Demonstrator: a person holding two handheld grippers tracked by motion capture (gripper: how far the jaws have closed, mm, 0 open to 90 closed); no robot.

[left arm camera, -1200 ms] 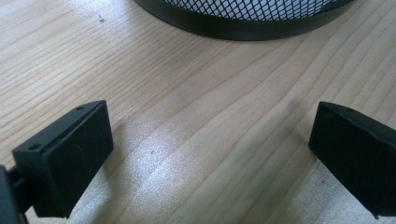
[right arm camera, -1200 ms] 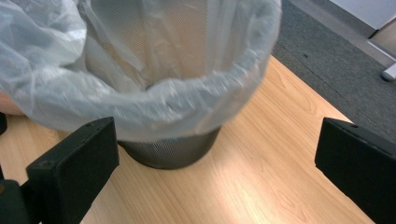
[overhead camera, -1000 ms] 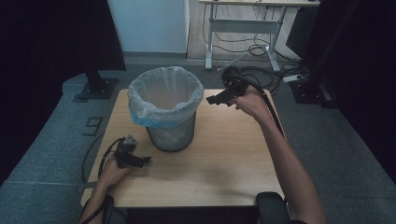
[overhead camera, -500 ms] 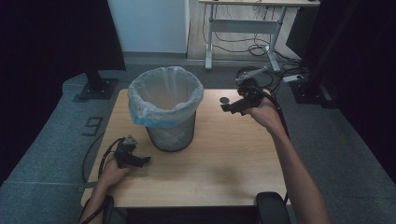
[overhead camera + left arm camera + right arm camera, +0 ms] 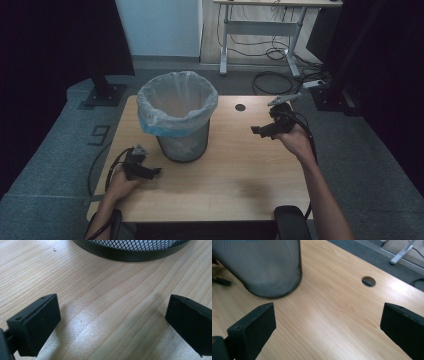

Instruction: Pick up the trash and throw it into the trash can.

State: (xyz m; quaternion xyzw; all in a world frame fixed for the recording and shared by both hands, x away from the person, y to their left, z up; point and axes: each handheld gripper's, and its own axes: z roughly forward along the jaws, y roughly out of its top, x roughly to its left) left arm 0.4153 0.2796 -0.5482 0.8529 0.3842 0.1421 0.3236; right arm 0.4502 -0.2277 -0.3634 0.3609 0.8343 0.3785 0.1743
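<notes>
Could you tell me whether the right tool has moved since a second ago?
Yes. The right tool has drawn back from the bin rim toward the person.

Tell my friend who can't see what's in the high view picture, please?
A black mesh wastebasket lined with a pale plastic bag stands on a light wooden table. A person's hands hold two black grippers, both apart from it: the left gripper low by its base, the right gripper raised off to its other side.

Right gripper (image 5: 256, 131) now farther from bin (image 5: 178, 116)
</notes>
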